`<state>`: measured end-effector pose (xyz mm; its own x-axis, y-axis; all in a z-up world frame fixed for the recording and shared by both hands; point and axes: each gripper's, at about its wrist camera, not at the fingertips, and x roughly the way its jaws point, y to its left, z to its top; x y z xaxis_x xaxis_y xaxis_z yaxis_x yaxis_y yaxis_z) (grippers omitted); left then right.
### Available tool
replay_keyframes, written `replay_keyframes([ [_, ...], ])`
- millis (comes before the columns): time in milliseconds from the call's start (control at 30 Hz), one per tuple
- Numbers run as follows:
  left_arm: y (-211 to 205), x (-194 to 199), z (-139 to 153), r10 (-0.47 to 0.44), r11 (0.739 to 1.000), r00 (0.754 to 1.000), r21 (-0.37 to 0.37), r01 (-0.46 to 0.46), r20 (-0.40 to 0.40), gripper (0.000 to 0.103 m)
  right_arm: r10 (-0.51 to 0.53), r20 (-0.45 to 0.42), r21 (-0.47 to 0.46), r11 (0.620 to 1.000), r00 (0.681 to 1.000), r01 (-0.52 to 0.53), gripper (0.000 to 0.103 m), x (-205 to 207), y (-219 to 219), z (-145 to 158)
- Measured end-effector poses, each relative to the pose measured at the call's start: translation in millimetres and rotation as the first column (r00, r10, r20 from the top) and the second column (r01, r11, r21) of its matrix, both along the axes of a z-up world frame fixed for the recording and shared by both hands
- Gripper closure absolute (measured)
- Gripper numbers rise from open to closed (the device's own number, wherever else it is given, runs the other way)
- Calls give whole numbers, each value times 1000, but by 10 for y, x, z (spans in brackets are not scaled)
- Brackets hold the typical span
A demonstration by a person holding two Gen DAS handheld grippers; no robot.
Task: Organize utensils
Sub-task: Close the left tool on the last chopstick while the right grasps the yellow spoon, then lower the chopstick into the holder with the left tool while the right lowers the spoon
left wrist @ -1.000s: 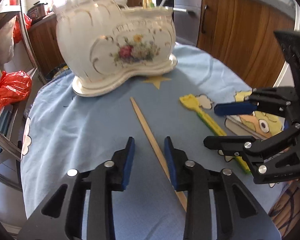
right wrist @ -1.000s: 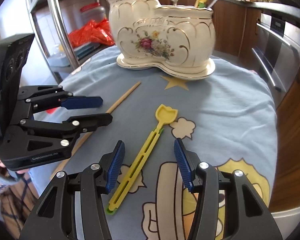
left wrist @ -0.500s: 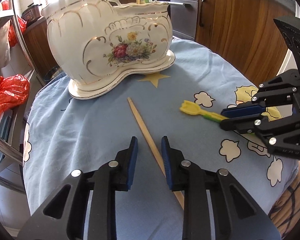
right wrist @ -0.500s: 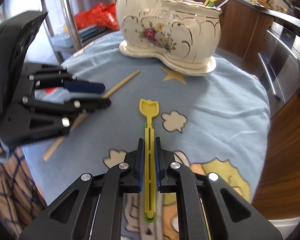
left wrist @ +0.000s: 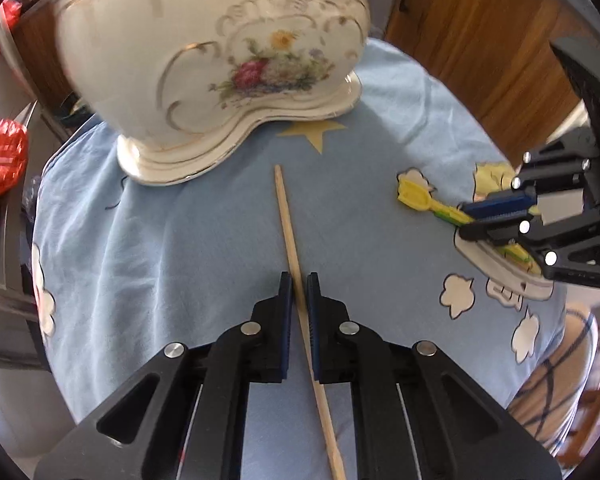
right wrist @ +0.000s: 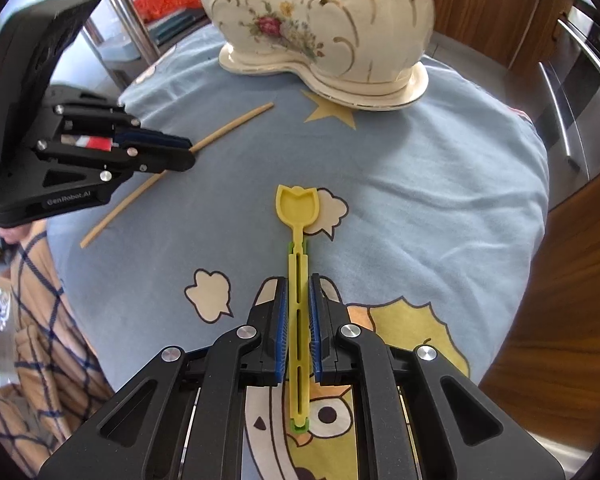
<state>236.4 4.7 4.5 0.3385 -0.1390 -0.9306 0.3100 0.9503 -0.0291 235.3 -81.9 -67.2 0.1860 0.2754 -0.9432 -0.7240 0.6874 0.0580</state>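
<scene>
A wooden chopstick (left wrist: 288, 224) lies on the blue tablecloth (left wrist: 180, 240). My left gripper (left wrist: 299, 282) is shut on the chopstick partway along its length; it also shows in the right wrist view (right wrist: 180, 152) with the chopstick (right wrist: 228, 130). My right gripper (right wrist: 299, 284) is shut on the handle of a yellow tulip-shaped spoon (right wrist: 298, 216), also seen in the left wrist view (left wrist: 416, 198) with the right gripper (left wrist: 476, 220). A white floral ceramic utensil holder (left wrist: 228, 56) stands at the far side of the table (right wrist: 324, 20).
Wooden cabinets (left wrist: 480, 28) and a steel oven front (right wrist: 580, 92) stand behind the table. A metal rack with a red bag (left wrist: 0, 160) is at the left. A person in plaid clothing (right wrist: 32, 320) is beside the table's near edge.
My left gripper has closed on the chopstick and moved nearer the holder. My right gripper closed on the yellow spoon half a second ago and still holds it.
</scene>
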Motion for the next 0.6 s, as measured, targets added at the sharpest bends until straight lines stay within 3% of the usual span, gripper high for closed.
replay_keyframes([
  [167, -125, 105, -7, -67, 993, 995, 91, 74, -76, 95, 29, -32, -103, 994, 999, -32, 92, 38, 172, 4],
  [300, -159, 148, -9, -80, 991, 992, 102, 90, -98, 95, 37, -25, -150, 988, 999, -41, 92, 41, 251, 8],
  [433, -157, 130, -12, -62, 995, 997, 75, 66, -56, 96, 40, 18, -131, 991, 999, -37, 92, -14, 265, 7],
  [600, 45, -31, 58, -19, 999, 999, 29, 18, 28, 99, -26, 80, -22, 999, 996, 28, 92, -44, 72, 86],
])
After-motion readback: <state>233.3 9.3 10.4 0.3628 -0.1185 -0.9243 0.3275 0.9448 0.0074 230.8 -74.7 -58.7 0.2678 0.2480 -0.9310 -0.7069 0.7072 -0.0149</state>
